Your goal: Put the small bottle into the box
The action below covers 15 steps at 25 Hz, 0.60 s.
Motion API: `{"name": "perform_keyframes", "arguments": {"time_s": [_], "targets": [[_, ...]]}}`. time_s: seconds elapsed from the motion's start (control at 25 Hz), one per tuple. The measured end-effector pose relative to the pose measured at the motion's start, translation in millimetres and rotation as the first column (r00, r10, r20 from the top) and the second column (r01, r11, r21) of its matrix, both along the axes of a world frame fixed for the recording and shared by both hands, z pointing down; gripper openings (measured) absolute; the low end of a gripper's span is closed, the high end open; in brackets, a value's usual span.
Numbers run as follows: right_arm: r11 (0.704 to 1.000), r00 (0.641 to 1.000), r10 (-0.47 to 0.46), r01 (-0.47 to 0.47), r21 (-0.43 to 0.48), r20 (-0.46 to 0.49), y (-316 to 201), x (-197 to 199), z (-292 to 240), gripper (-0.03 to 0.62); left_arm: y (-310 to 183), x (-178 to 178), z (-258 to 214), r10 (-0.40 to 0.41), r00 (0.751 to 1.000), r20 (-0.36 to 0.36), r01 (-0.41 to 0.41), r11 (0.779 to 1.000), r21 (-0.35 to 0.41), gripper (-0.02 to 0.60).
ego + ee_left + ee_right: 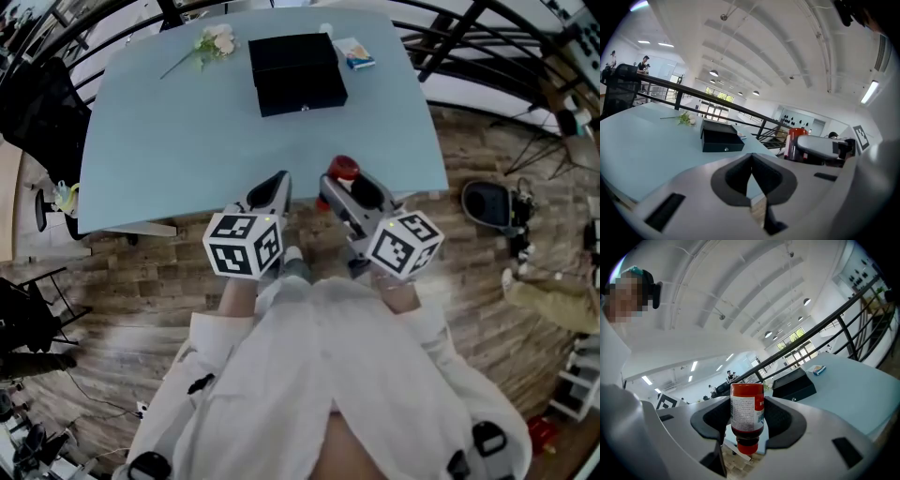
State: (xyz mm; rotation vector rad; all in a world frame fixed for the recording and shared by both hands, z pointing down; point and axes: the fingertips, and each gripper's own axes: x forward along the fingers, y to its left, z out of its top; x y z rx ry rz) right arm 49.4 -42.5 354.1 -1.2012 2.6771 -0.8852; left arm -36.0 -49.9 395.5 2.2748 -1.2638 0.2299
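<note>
We've got the small red bottle (pixel 747 413) with the white printed label pinched cap-down between the jaws of our right gripper (pixel 749 425), by the pale blue table's (pixel 169 141) near edge. The flat black box (pixel 296 72) sits at the far side, well apart.

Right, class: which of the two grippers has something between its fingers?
The right gripper: its fingers clamp the small red bottle. The left gripper has its fingers closed on each other with nothing between them.
</note>
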Motion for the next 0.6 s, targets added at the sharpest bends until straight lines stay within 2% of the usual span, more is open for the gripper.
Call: {"name": "perform_keyframes", "arguments": {"time_s": [0.32,0.6], "targets": [[0.997,0.998,0.068,-0.069,-0.019,-0.007,-40,-6,12,0.207,-45,1,7,0.089,0.996,0.001,-0.089,0.996,0.001,0.003],[0.996,0.998,0.056,-0.059,-0.074,-0.038,-51,-11,30,0.207,-53,-4,28,0.090,0.996,-0.023,-0.091,0.994,-0.059,0.003]]}}
